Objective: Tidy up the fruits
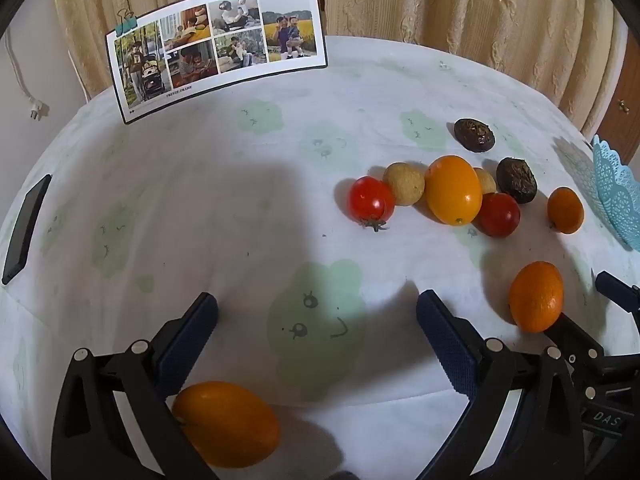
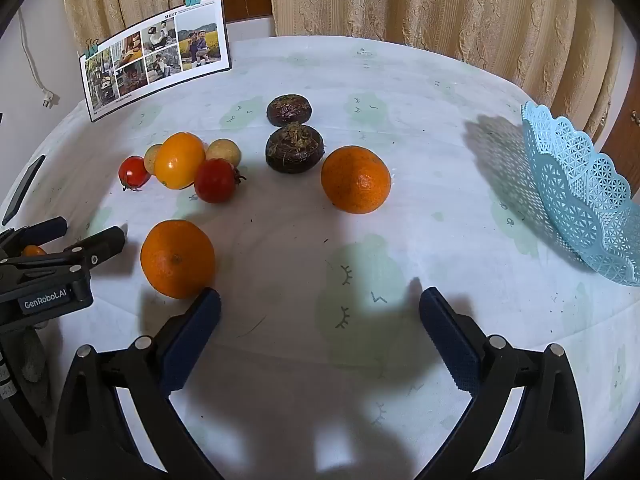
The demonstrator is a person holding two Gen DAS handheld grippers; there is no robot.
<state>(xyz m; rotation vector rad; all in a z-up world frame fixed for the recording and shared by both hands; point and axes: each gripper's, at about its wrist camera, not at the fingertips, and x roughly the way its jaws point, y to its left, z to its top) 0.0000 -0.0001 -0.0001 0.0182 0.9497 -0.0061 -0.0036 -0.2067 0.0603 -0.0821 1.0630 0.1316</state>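
Observation:
Fruits lie loose on the clothed table. A cluster holds a yellow-orange tomato (image 1: 453, 189), two red tomatoes (image 1: 371, 201), two pale round fruits (image 1: 404, 183) and two dark brown fruits (image 1: 516, 179). Two oranges (image 2: 356, 179) (image 2: 177, 258) lie nearer. A blue lace basket (image 2: 588, 196) stands at the right edge. My left gripper (image 1: 316, 312) is open and empty; a yellow-orange fruit (image 1: 226, 423) lies under its left arm. My right gripper (image 2: 320, 306) is open and empty, its left fingertip (image 2: 208, 300) close to the near orange.
A photo card (image 1: 216, 50) stands on binder clips at the back left. A dark phone (image 1: 26, 228) lies at the table's left edge. Curtains hang behind the table. The left gripper shows in the right wrist view (image 2: 60, 240).

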